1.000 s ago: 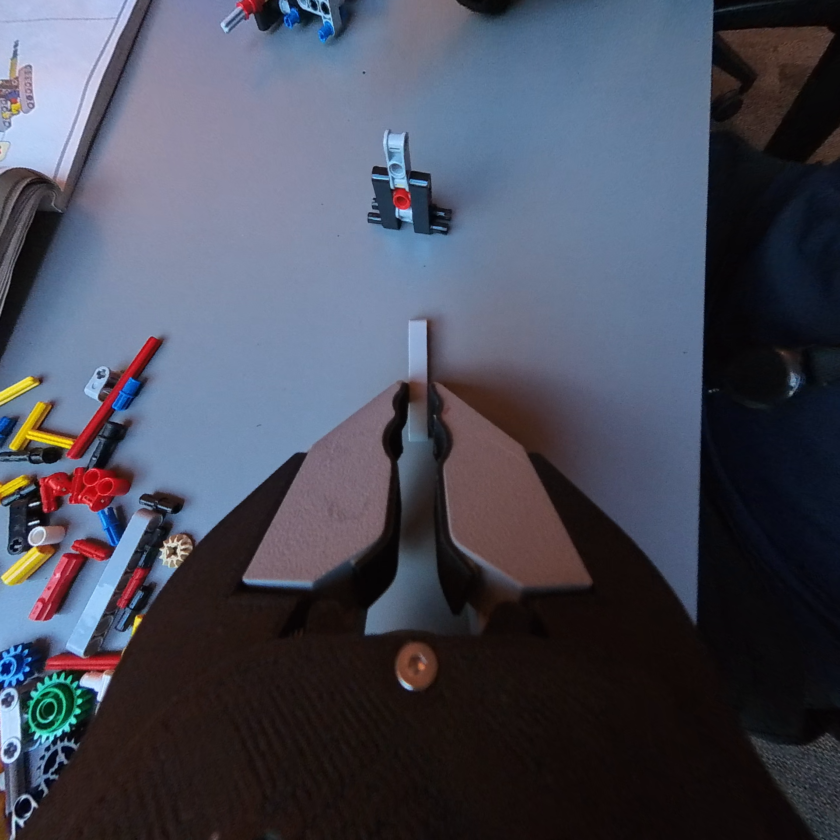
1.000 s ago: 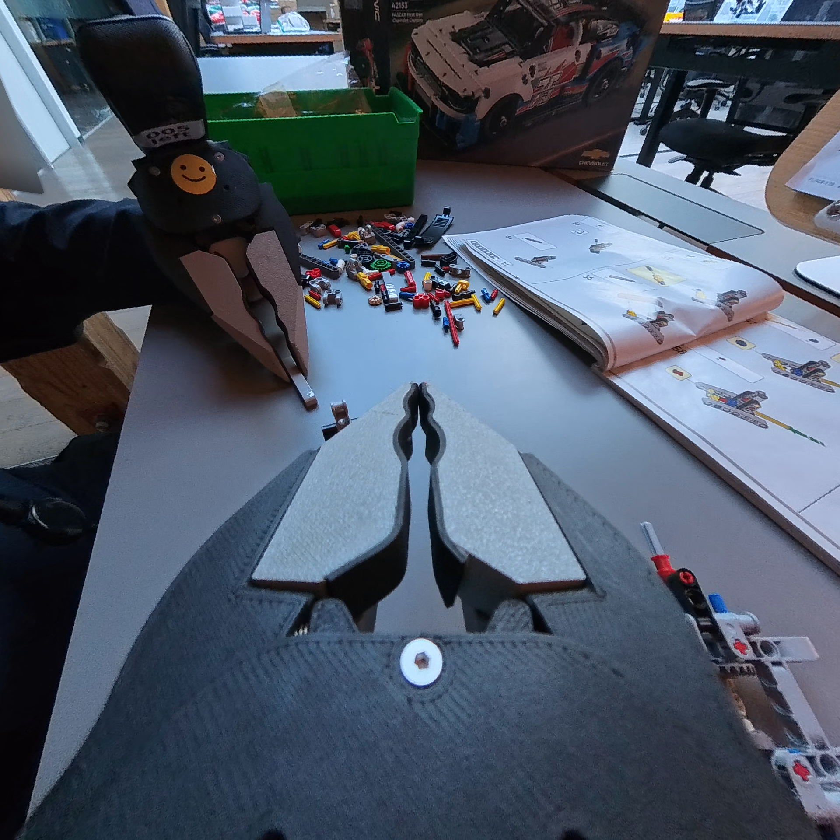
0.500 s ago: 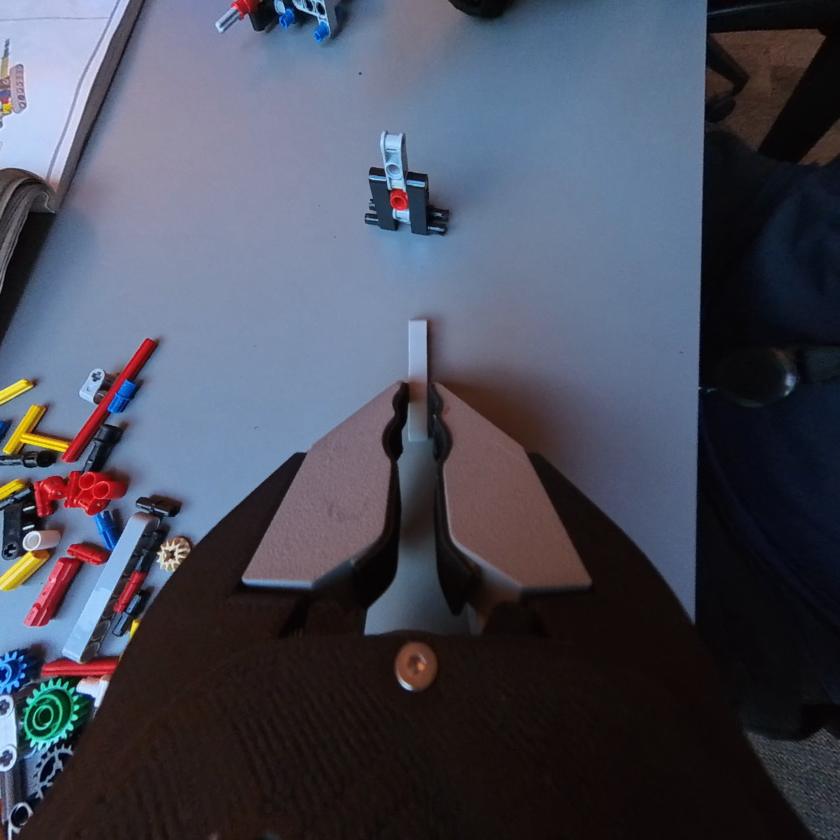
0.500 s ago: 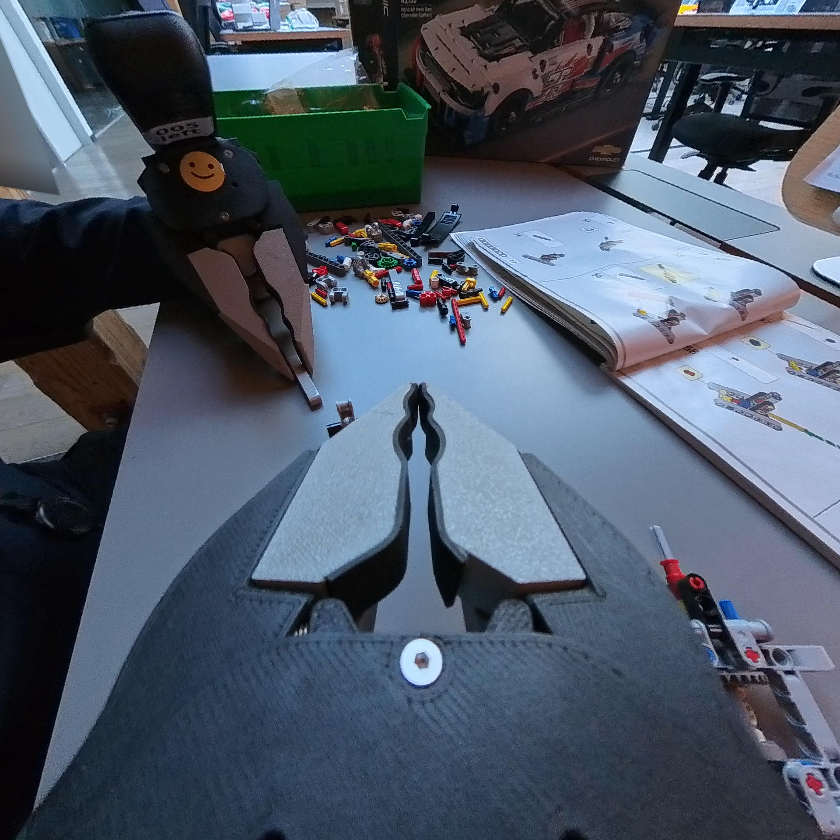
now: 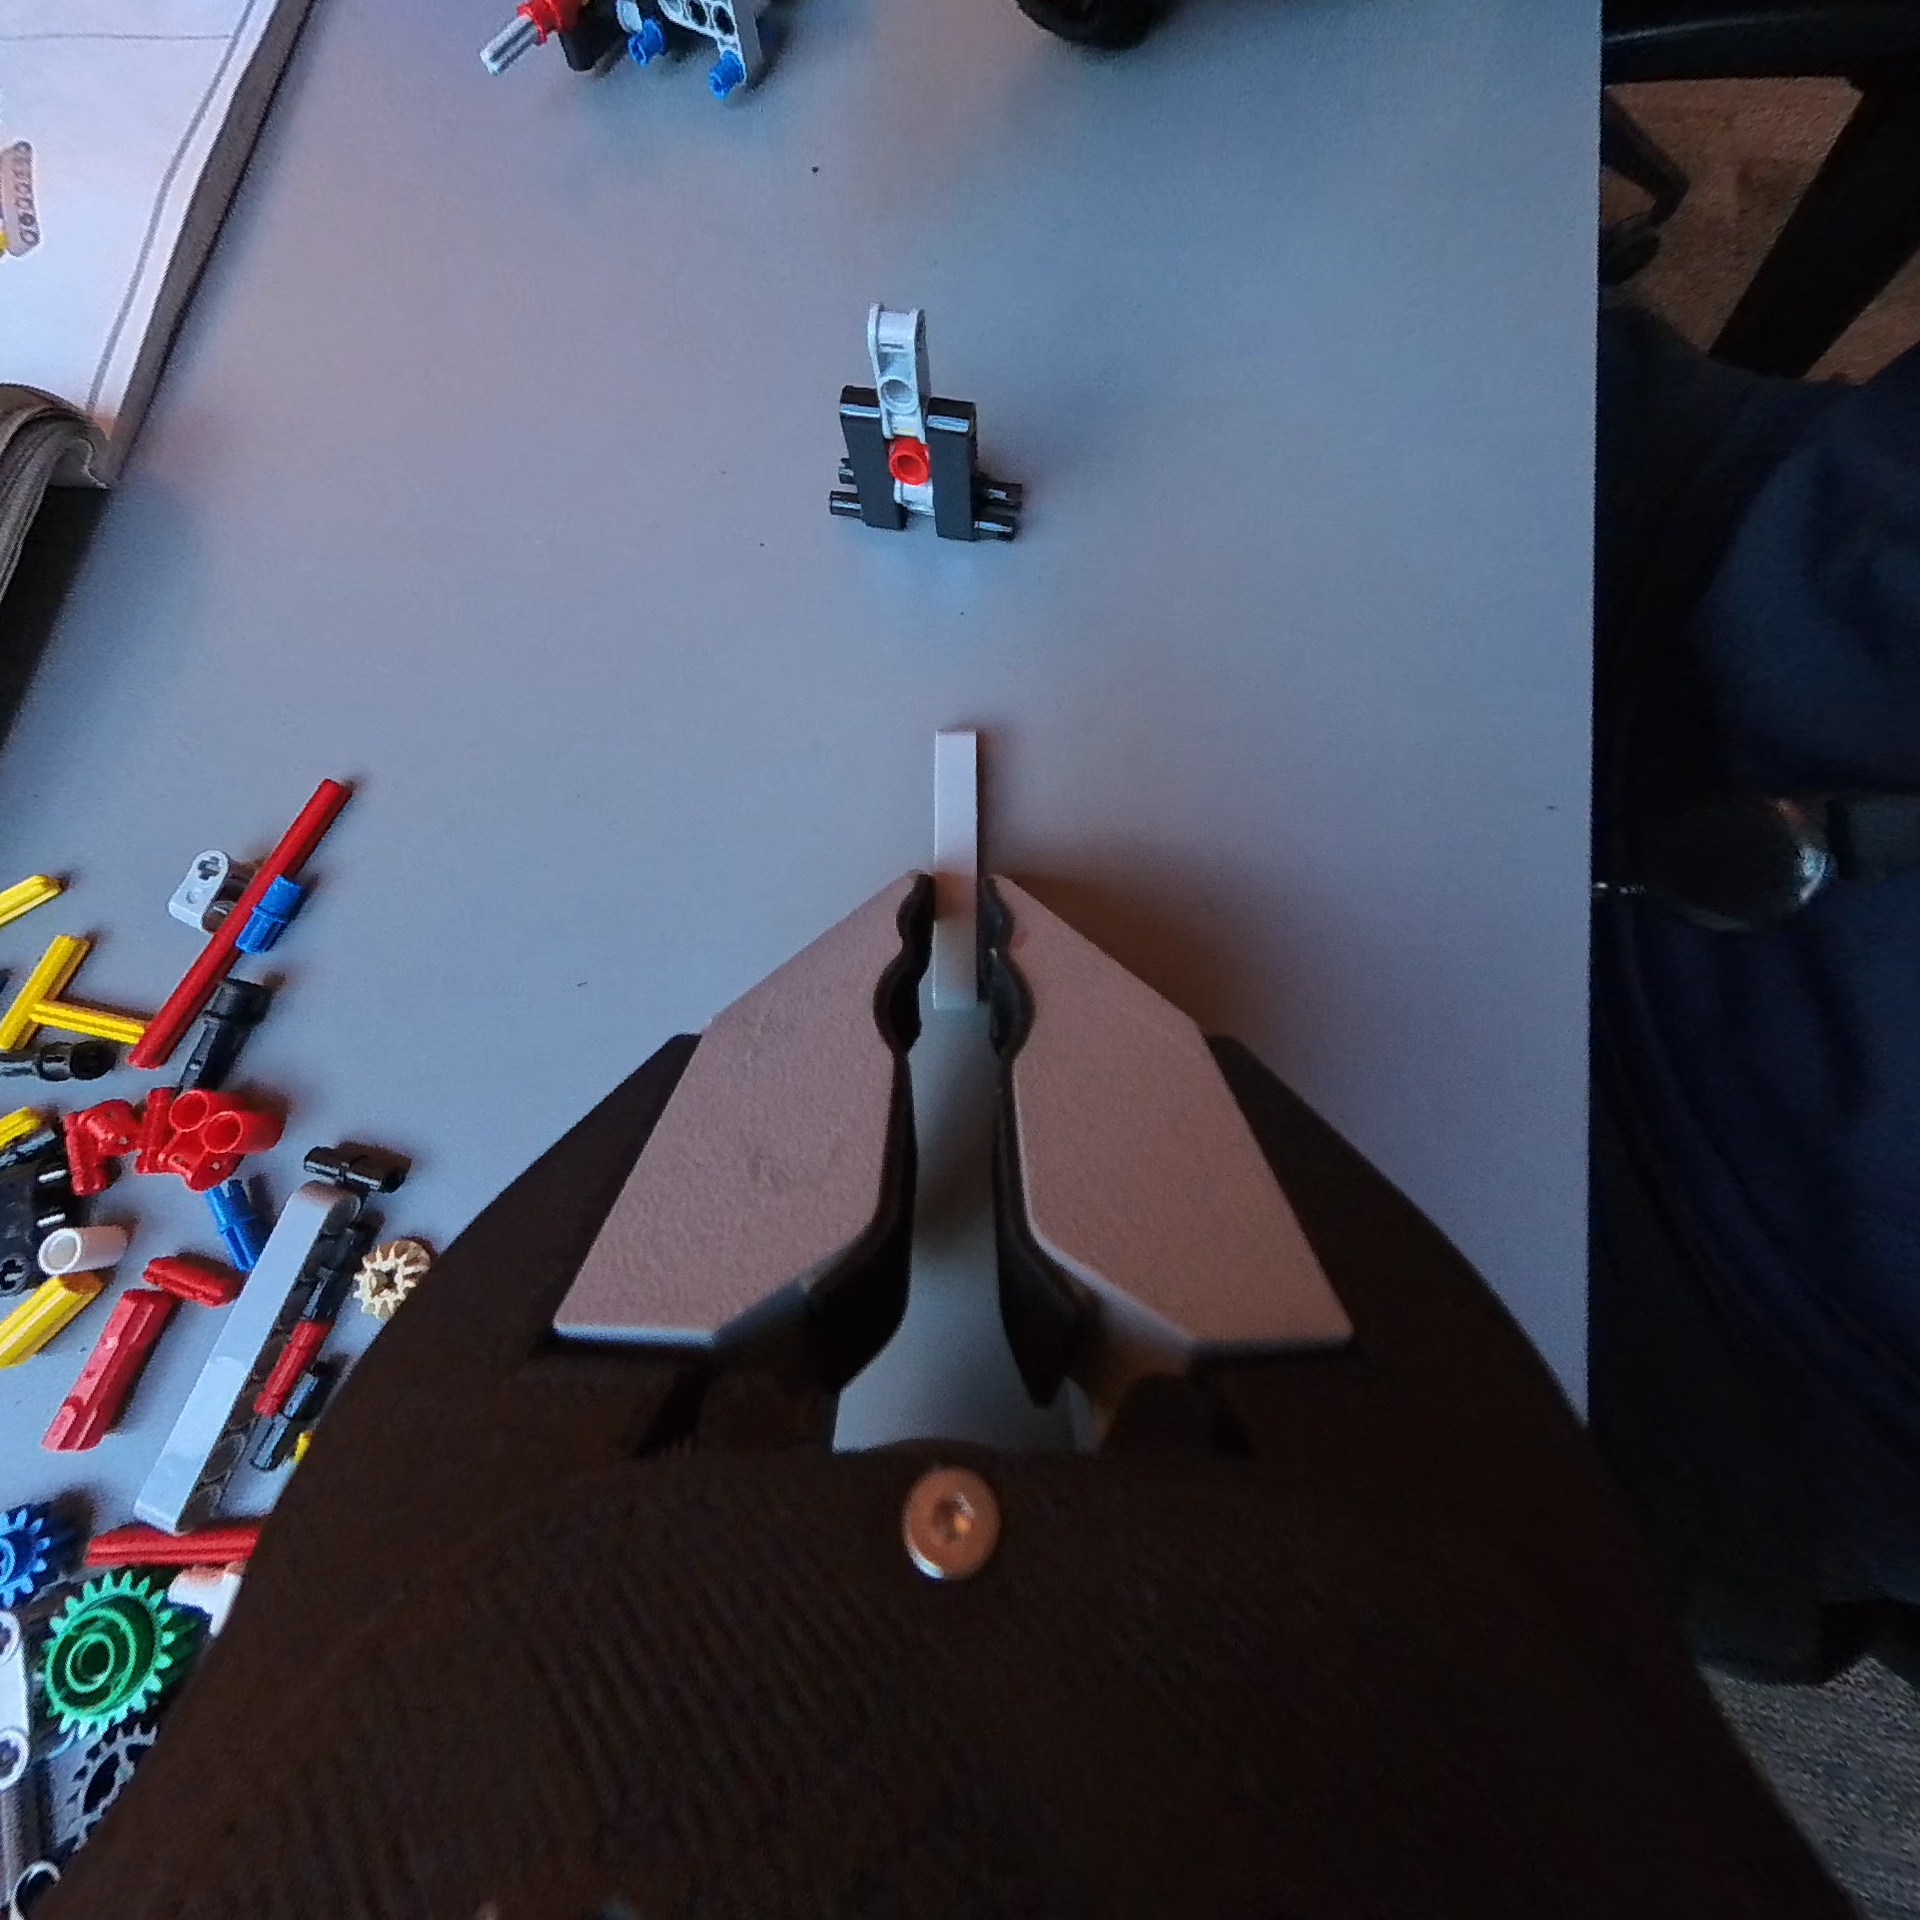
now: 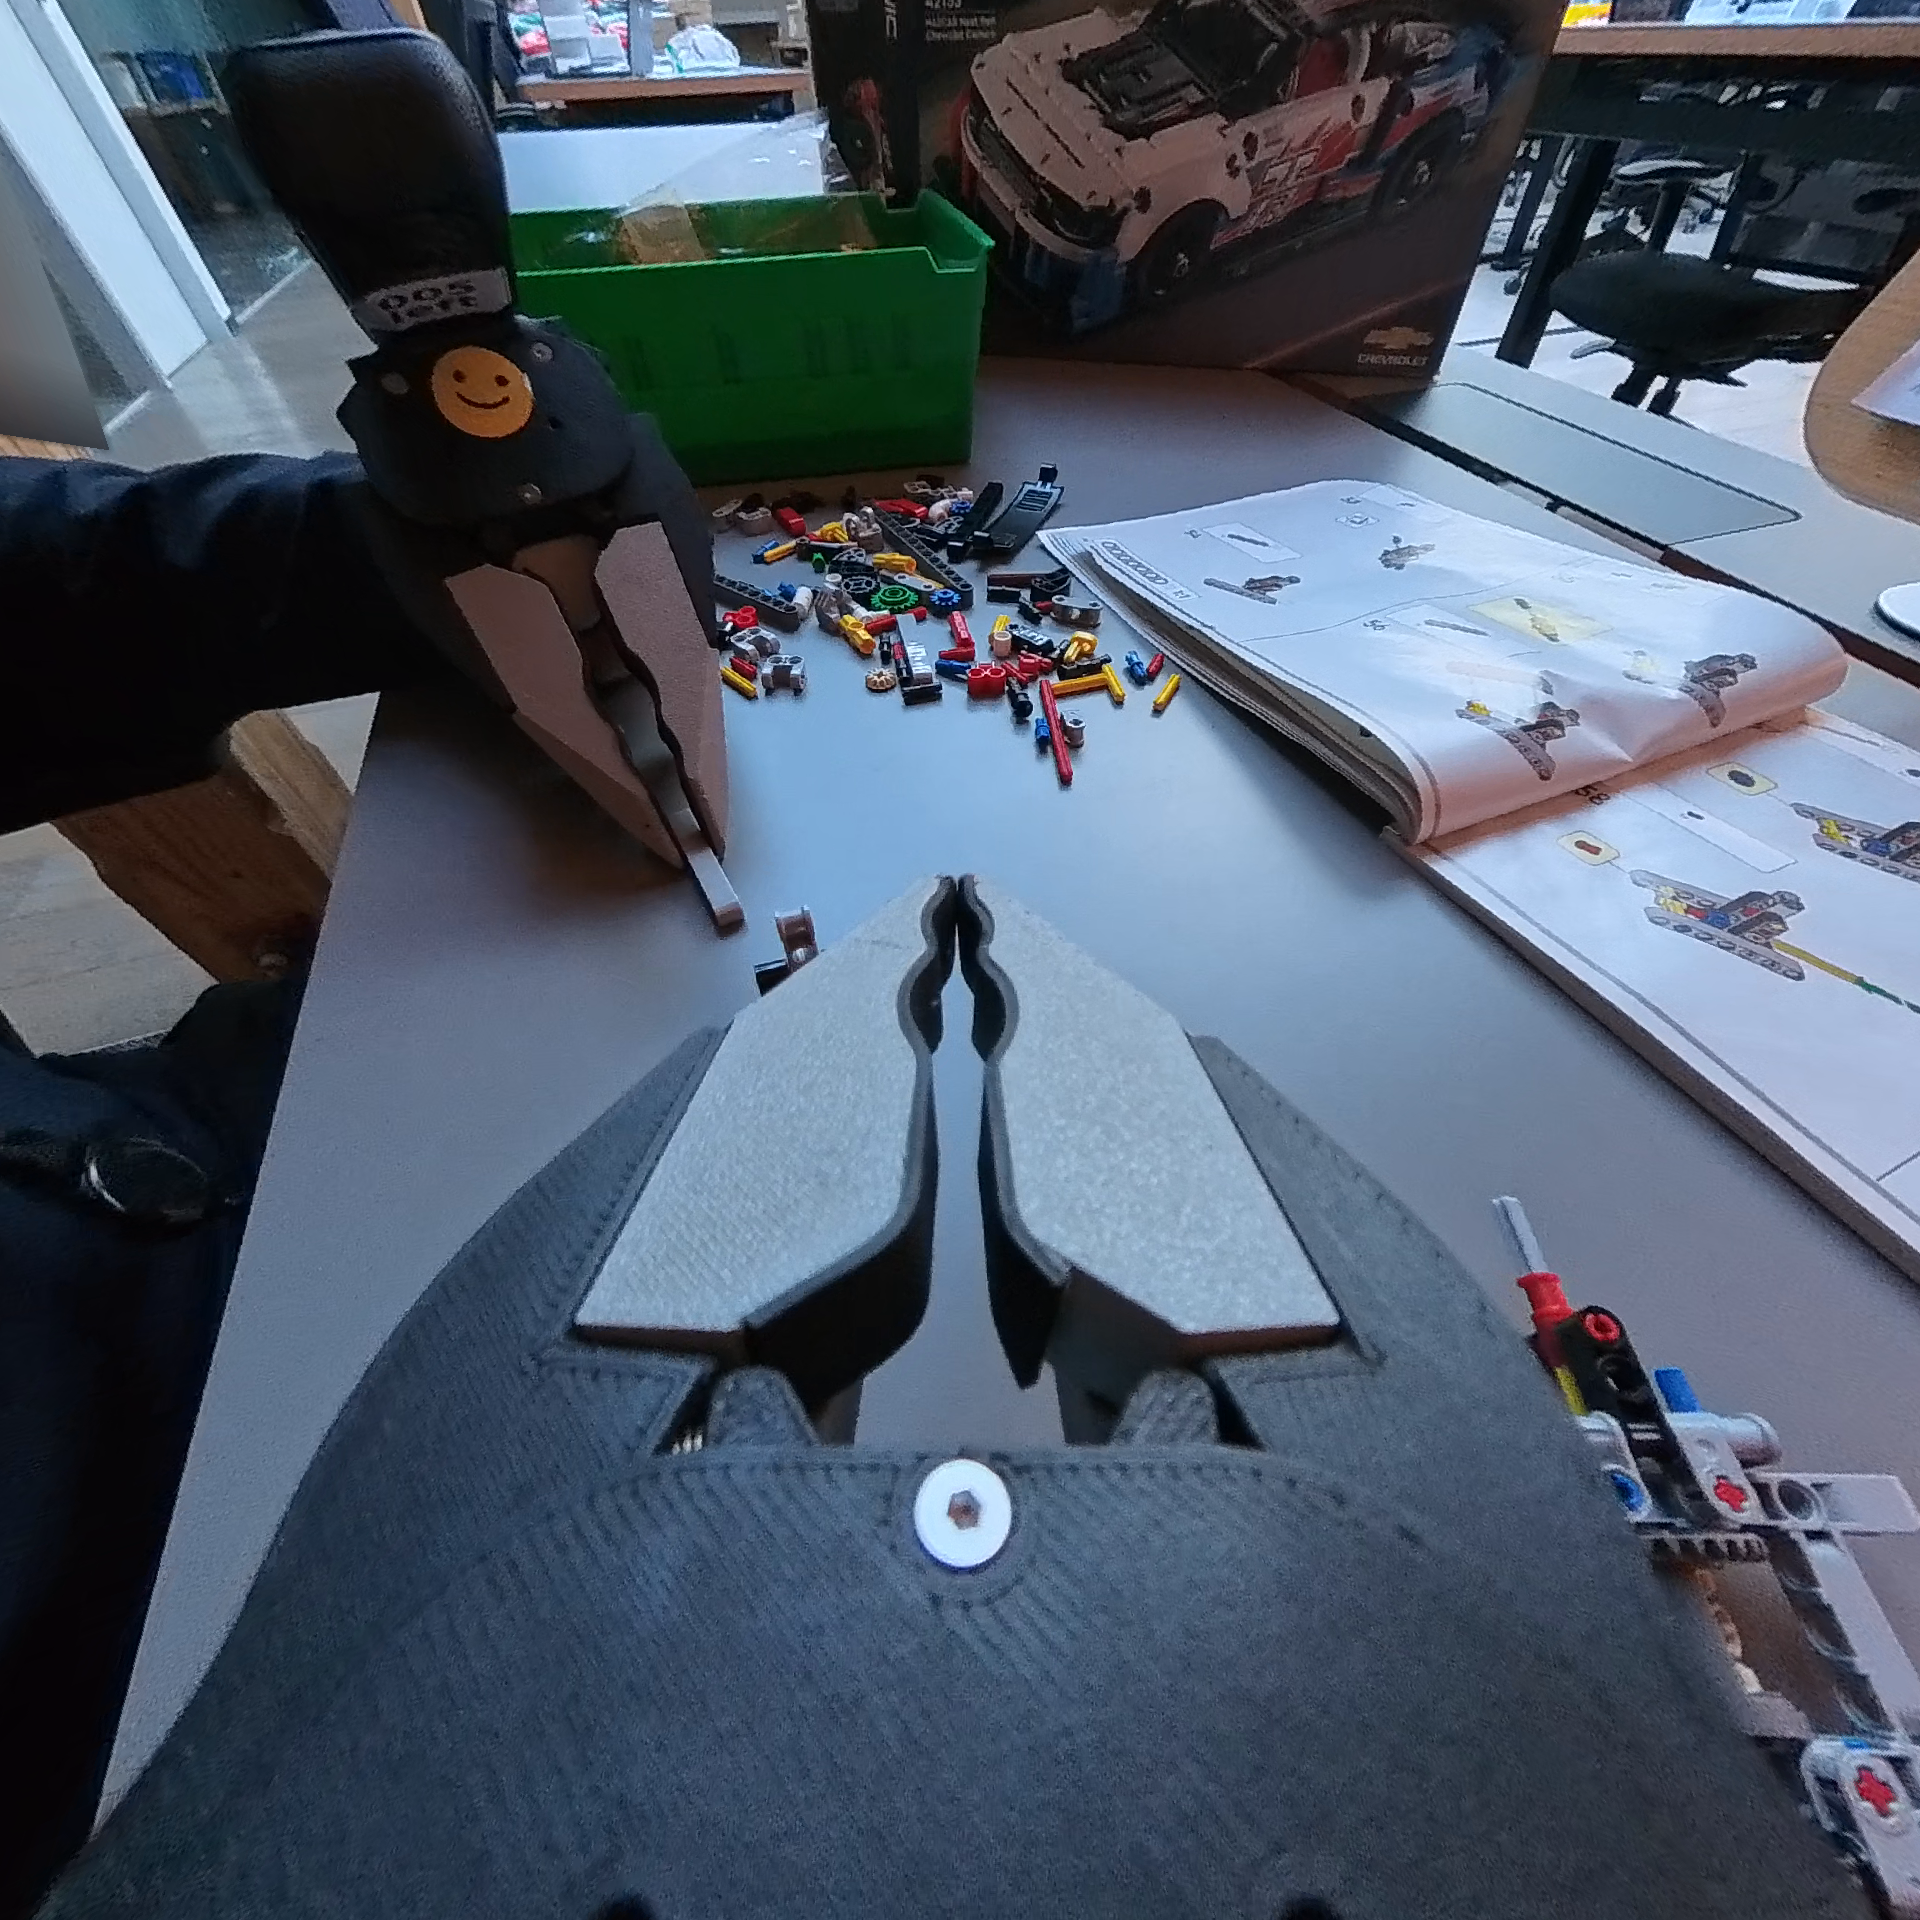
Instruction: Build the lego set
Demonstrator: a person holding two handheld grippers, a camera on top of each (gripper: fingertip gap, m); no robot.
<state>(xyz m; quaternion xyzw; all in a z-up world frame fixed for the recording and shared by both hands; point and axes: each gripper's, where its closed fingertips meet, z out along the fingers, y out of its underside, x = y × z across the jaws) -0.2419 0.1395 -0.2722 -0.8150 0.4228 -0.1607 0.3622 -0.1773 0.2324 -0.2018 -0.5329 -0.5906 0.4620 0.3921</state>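
A pale grey beam (image 5: 956, 831), a grey desk (image 5: 1247, 416), a green bin (image 6: 769, 332), and loose red, yellow, blue and black pieces (image 6: 935, 634).

1. Smooth matt grey tabletop (image 5: 1143, 312), faintly sheened.
2. Small glossy plastic building pieces (image 6: 935, 634), many-coloured.
3. Thin pale grey plastic beam (image 5: 956, 810), smooth.
4. Open white paper instruction booklet (image 6: 1455, 644), creased.
5. Green plastic bin (image 6: 769, 343), slightly shiny.
6. Coarse ribbed black printed gripper body (image 6: 935, 1714).

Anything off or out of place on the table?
Nothing damaged or spilled. Left gripper grips a thin grey bar; right gripper is shut, empty. Loose toy parts are scattered beside the open booklet.
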